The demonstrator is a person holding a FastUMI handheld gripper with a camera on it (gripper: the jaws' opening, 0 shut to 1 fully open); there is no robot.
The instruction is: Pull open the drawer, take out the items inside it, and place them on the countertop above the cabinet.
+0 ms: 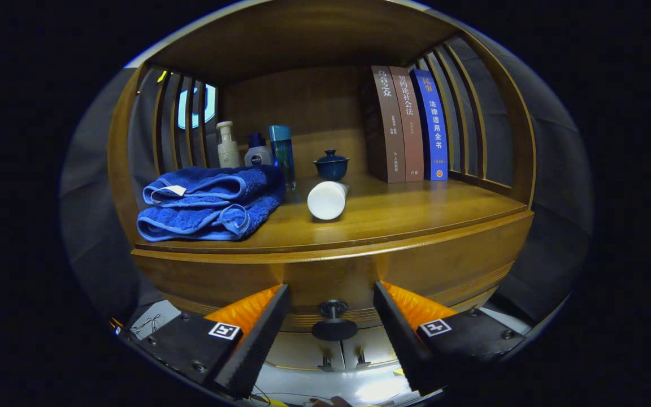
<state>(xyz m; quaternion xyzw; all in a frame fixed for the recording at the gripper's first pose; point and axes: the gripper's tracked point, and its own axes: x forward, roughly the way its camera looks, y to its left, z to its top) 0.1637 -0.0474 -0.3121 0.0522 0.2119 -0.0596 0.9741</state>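
Wooden countertop (416, 209) bears 3 books (410, 124); gripper (331, 308) spread, seemingly flanking drawer knob (334, 323).

— What does the gripper (331, 287) look like?
— Two wedge-shaped fingers (257, 339) with finely ribbed inner faces, standing wide apart. Each widens back into a flat, blocky plate.
— Any markings?
— A square white tag with a black pattern on each plate: the left tag (224, 330) and the right tag (434, 327).
— Fastenings?
— Small round screws (198, 366) in the plates, and thin wires (144, 325) trailing beside the left one.
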